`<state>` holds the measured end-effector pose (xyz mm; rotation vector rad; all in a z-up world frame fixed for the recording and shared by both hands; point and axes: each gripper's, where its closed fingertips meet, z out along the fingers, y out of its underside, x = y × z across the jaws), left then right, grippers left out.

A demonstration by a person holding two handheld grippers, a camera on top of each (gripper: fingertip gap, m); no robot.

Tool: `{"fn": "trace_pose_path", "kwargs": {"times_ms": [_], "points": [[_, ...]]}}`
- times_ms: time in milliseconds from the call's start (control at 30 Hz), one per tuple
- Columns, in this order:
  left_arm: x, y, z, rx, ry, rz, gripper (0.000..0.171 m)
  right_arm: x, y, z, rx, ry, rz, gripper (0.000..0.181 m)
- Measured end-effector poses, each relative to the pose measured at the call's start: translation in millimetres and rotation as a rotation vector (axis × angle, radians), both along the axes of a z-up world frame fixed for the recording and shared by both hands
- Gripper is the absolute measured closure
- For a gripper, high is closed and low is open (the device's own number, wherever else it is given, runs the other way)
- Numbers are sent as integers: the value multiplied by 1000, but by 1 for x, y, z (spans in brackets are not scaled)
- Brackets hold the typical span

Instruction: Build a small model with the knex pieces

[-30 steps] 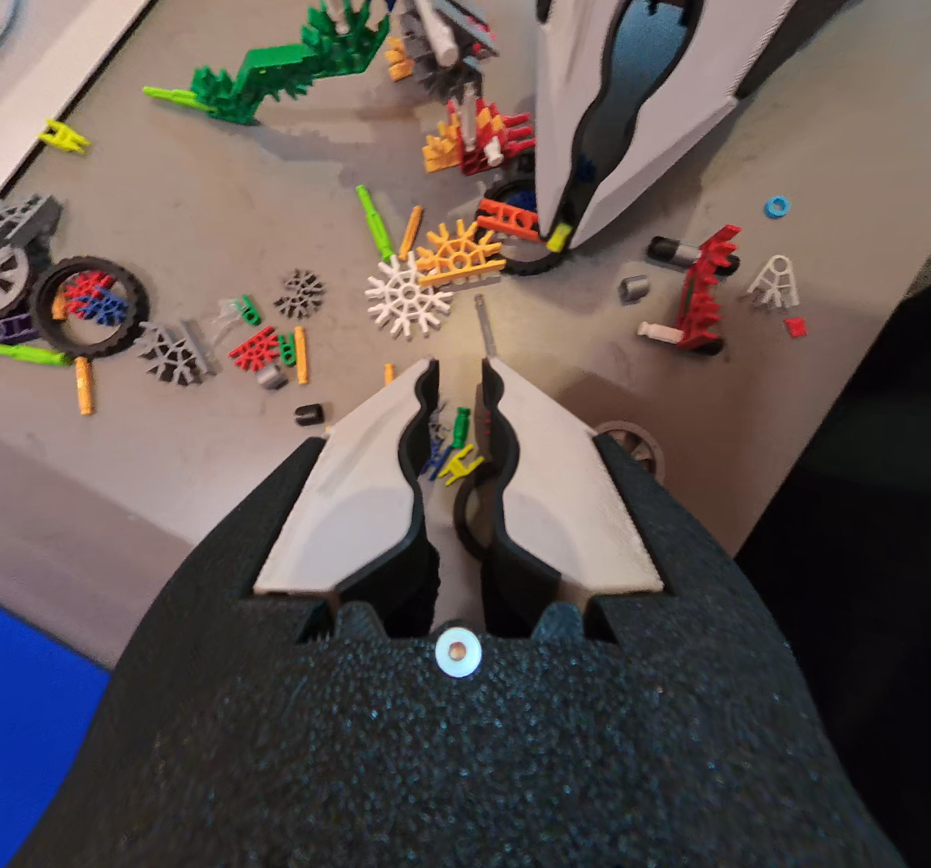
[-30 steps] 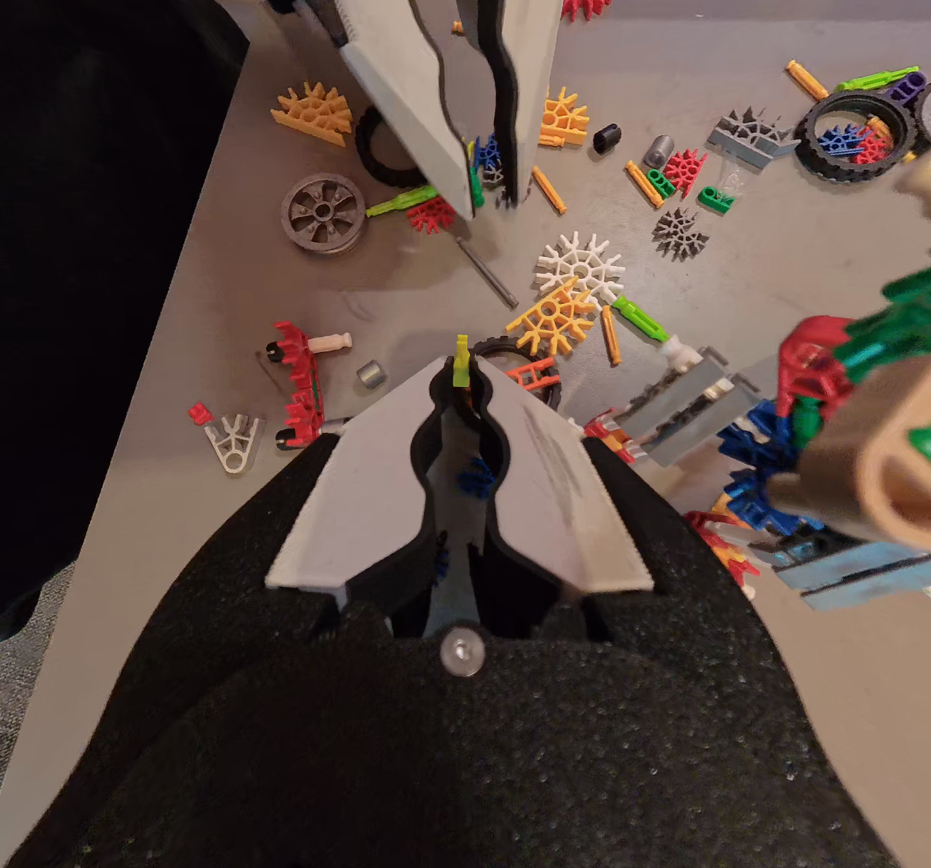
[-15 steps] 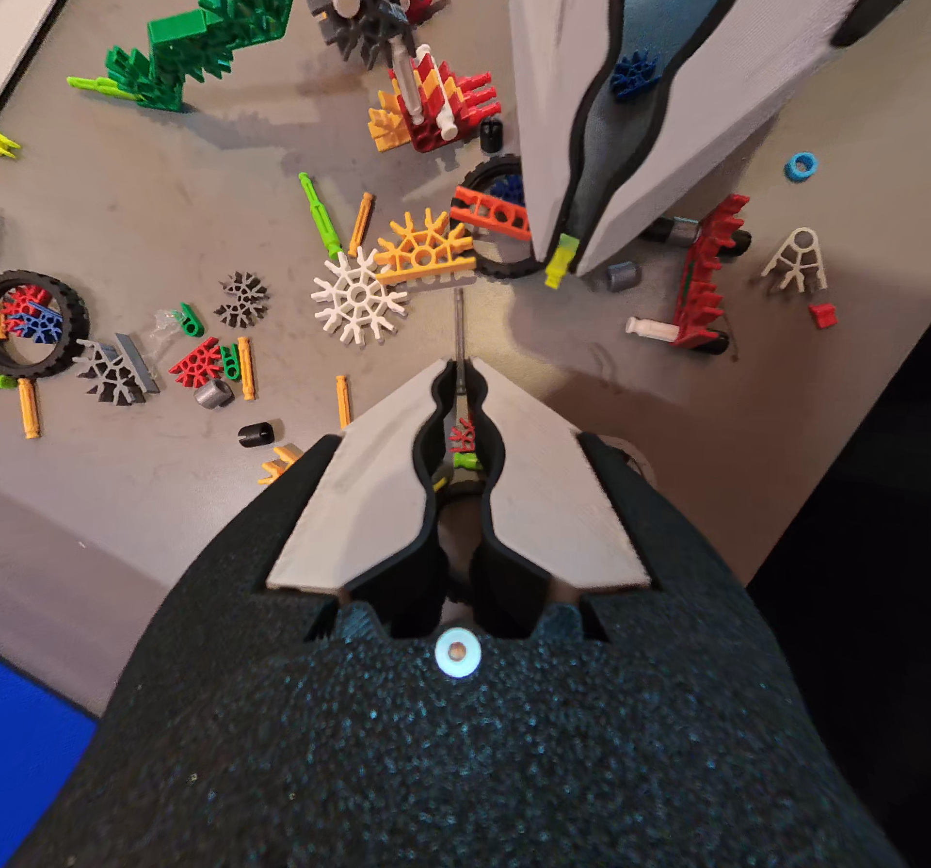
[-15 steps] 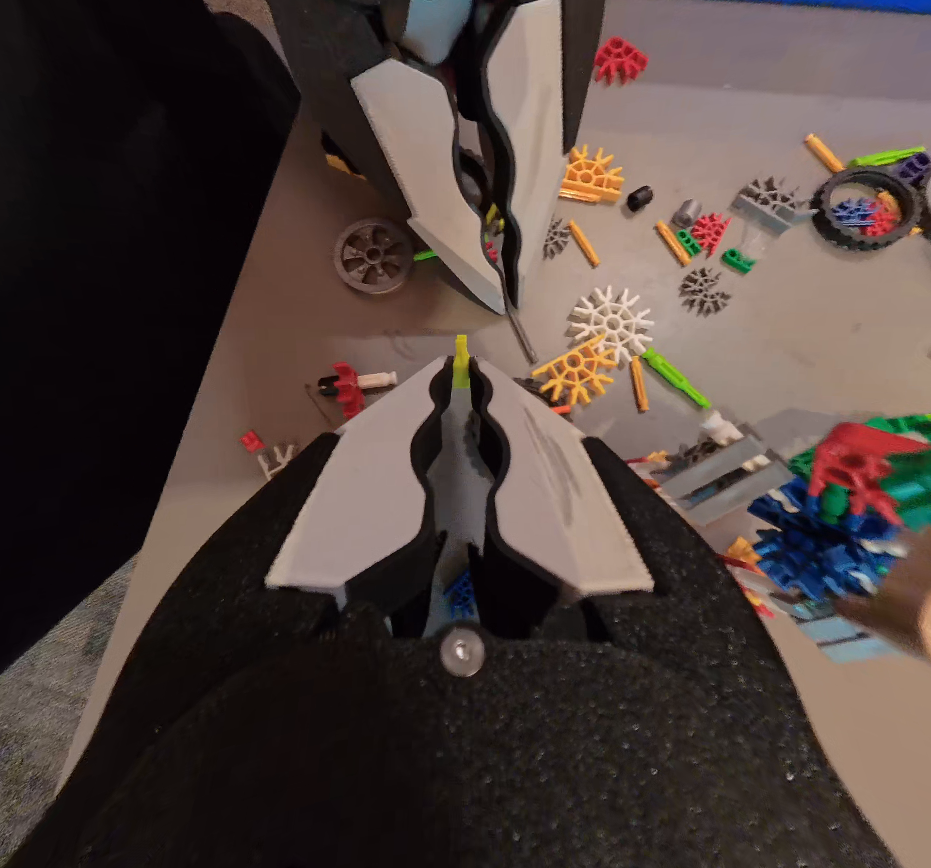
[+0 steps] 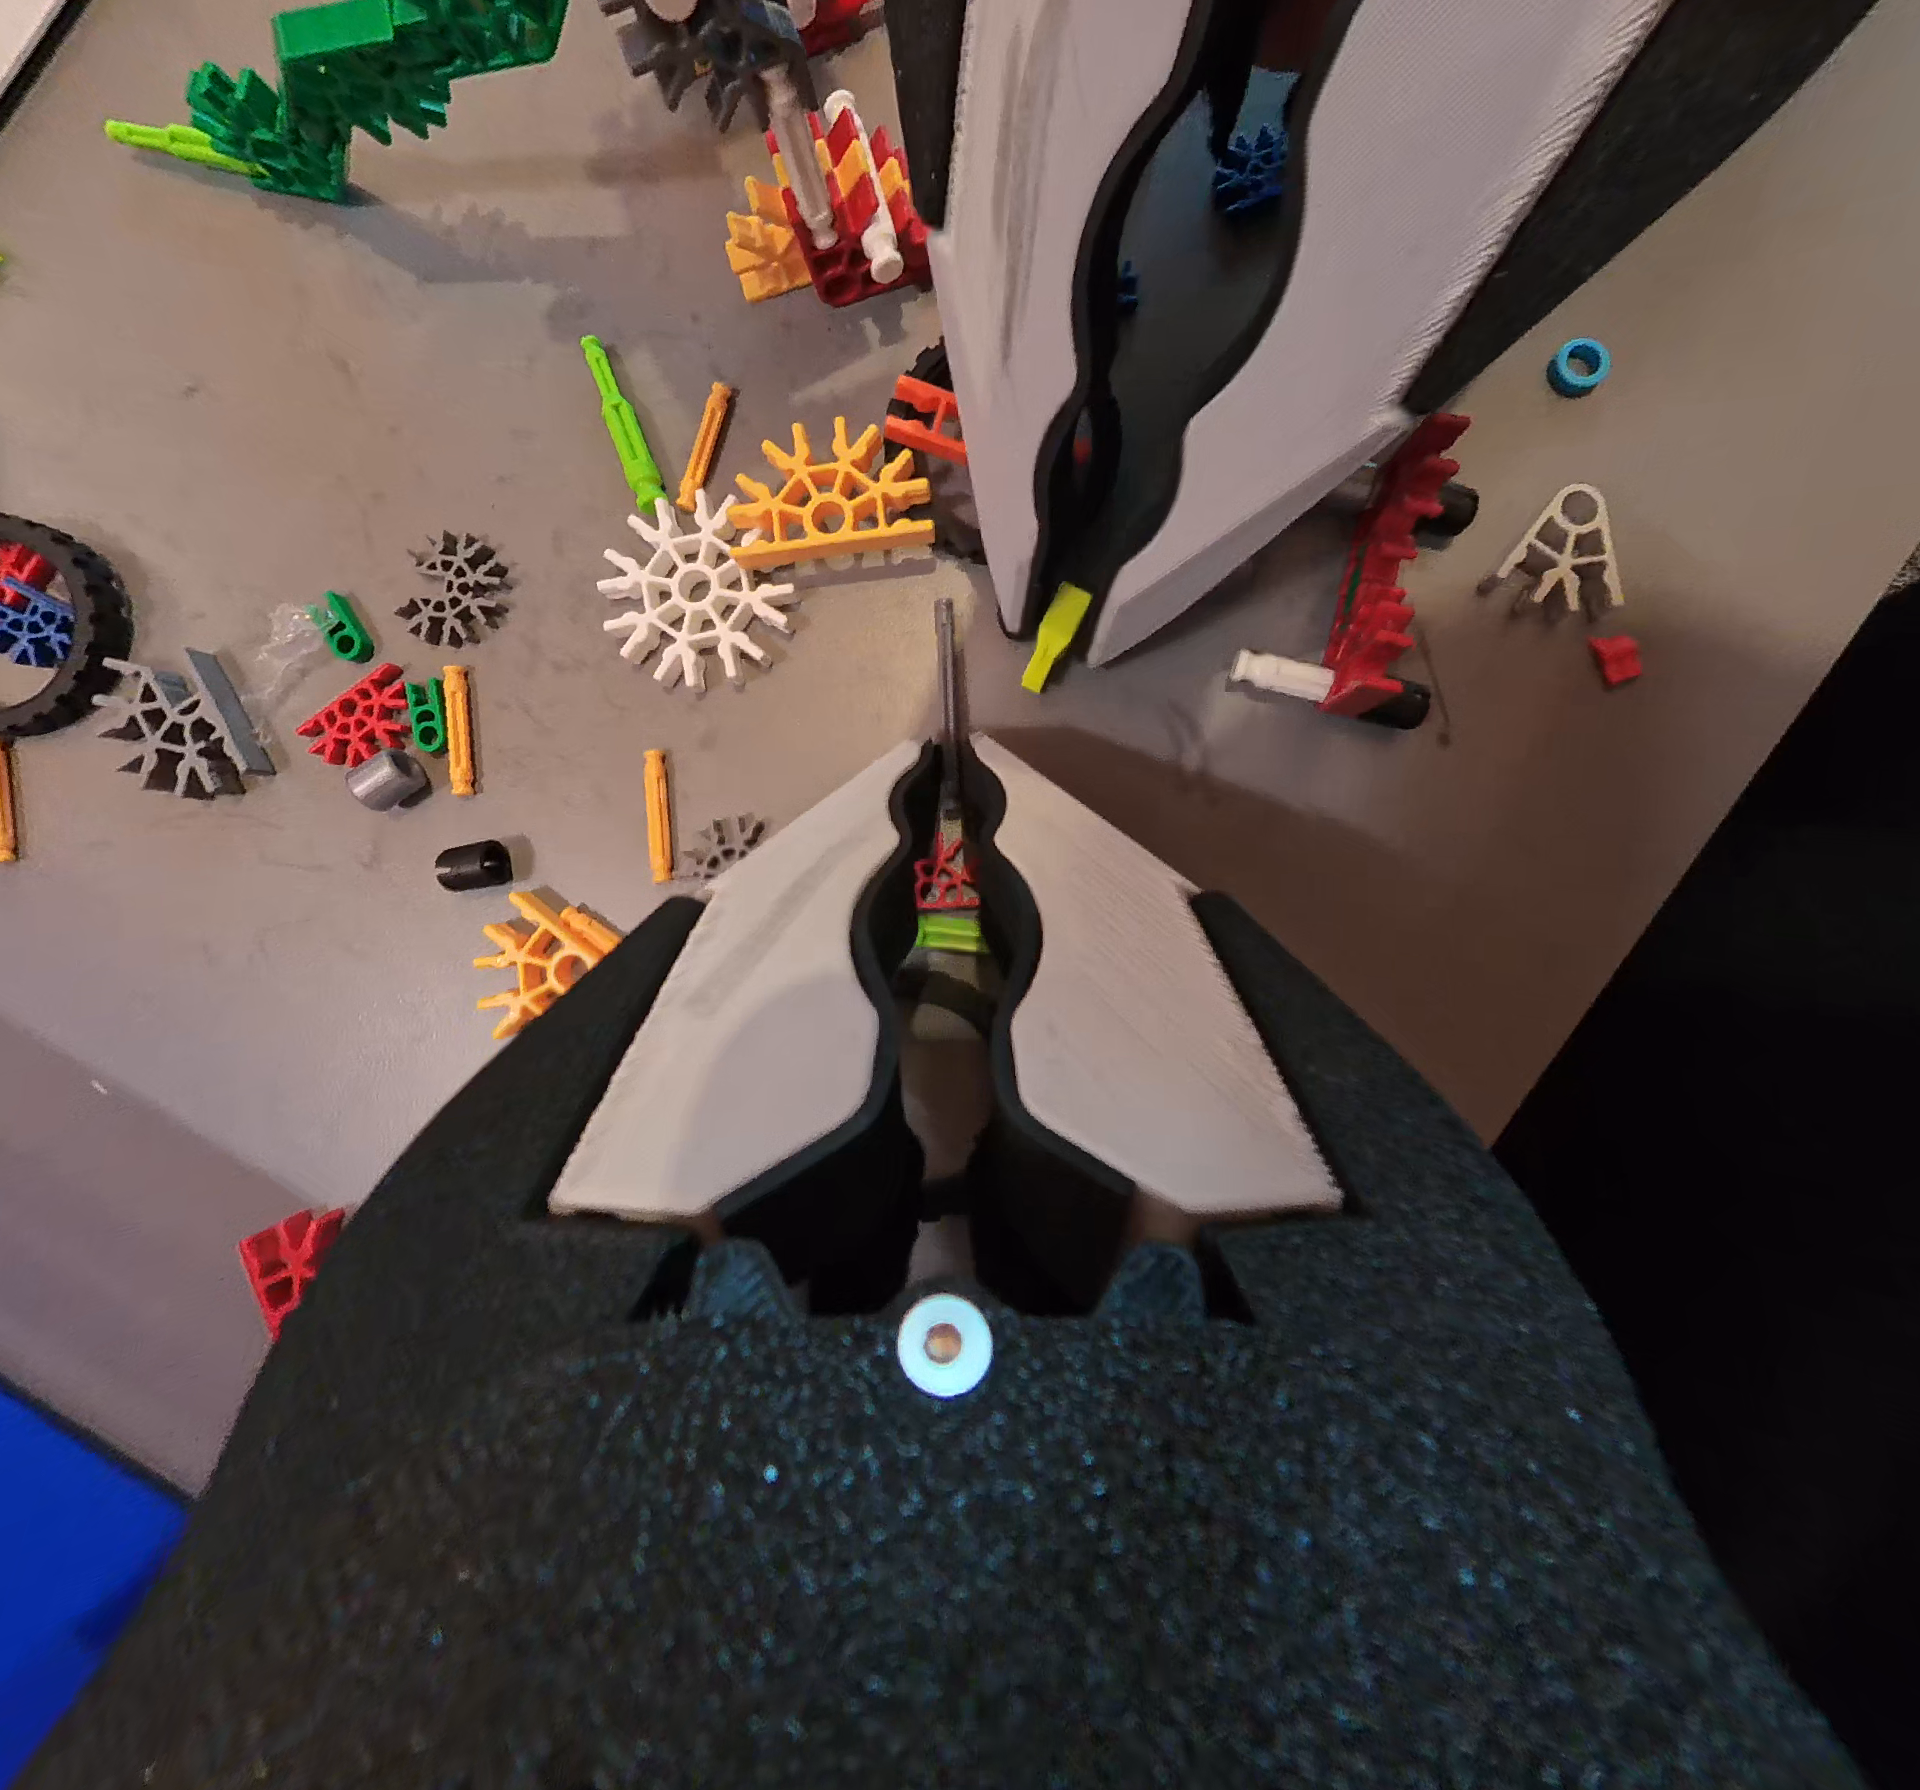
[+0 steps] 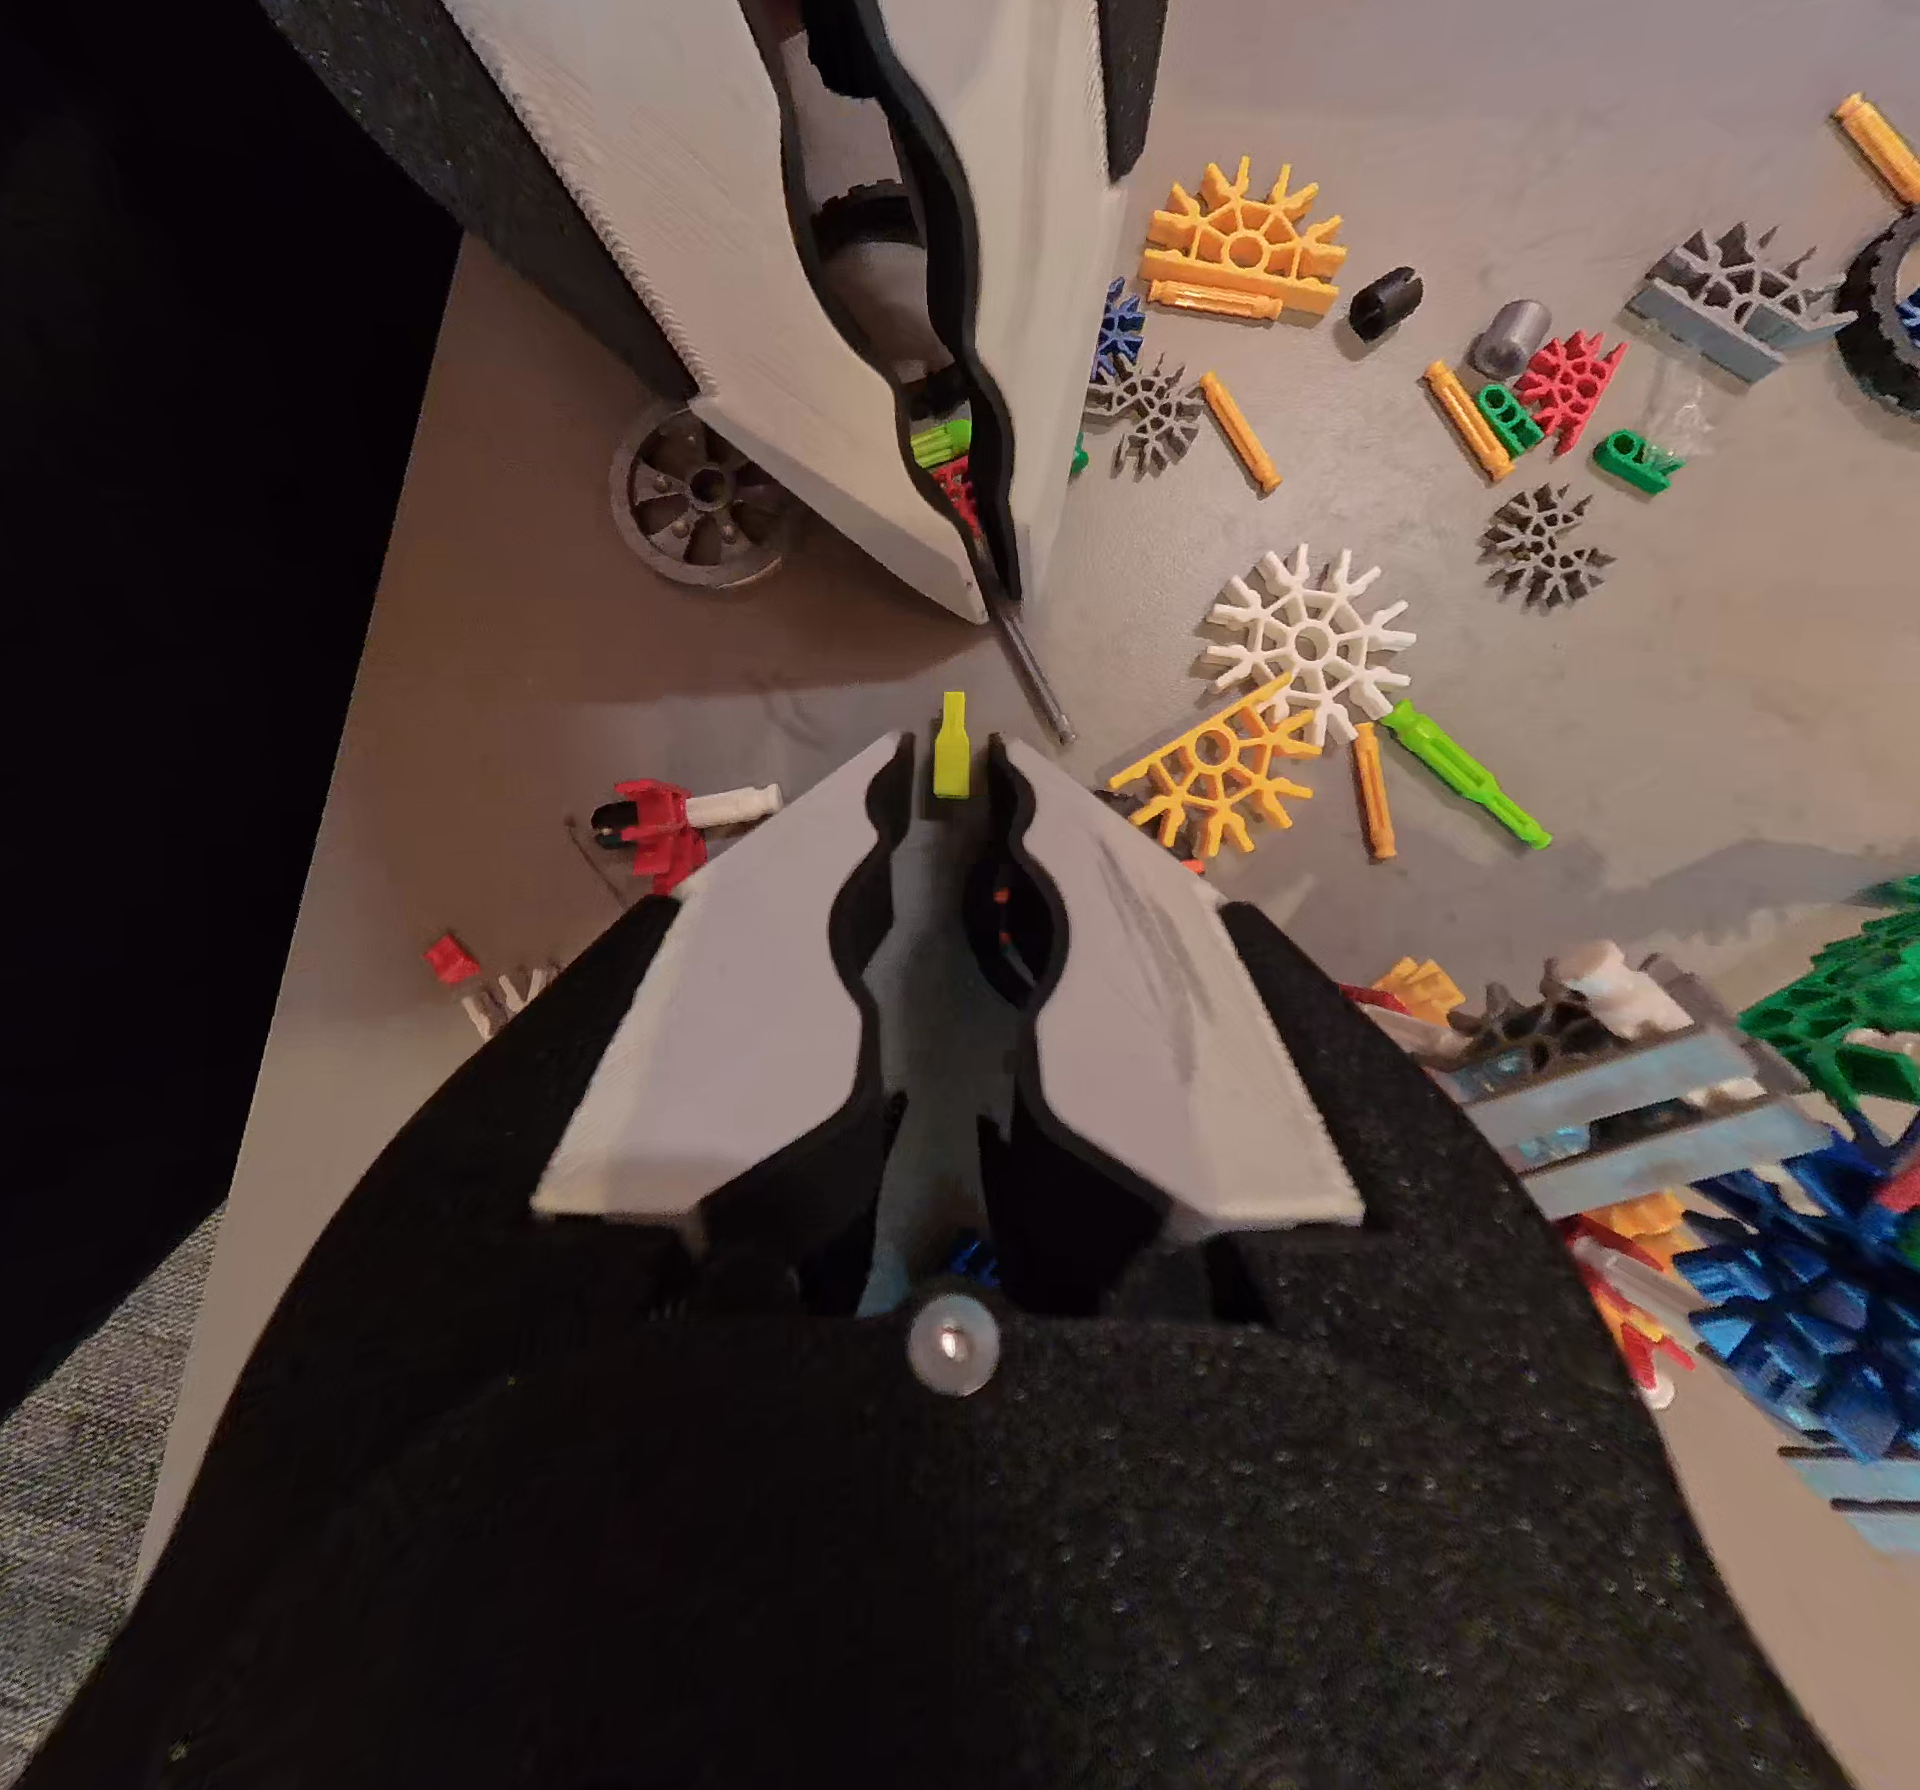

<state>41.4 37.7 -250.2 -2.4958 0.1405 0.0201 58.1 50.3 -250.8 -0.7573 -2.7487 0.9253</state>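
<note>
Left tool point(image 5: 948, 753) pinches a thin grey metal rod point(image 5: 945, 660), right tool point(image 6: 948, 764) a short yellow-green plastic rod point(image 6: 951, 748); either shallow tip grip could slip.

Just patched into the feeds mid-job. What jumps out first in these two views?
The two hand-held grippers point tip to tip above the grey table: the left hand-held gripper is shut on a thin grey rod, the right hand-held gripper on a yellow-green rod. Beside their tips lie a white snowflake connector and a yellow half-round connector; a green zigzag build stands at the far left of the left wrist view.
</note>
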Motion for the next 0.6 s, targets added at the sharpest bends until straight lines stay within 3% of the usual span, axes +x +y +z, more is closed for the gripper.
{"fn": "trace_pose_path", "kwargs": {"times_ms": [367, 600], "points": [[1, -5, -2, -15, -2, 8, 167, 3, 0, -1, 5, 5, 32, 175], [3, -4, -1, -5, 6, 22, 171, -1, 0, 0, -4, -4, -19, 176]]}}
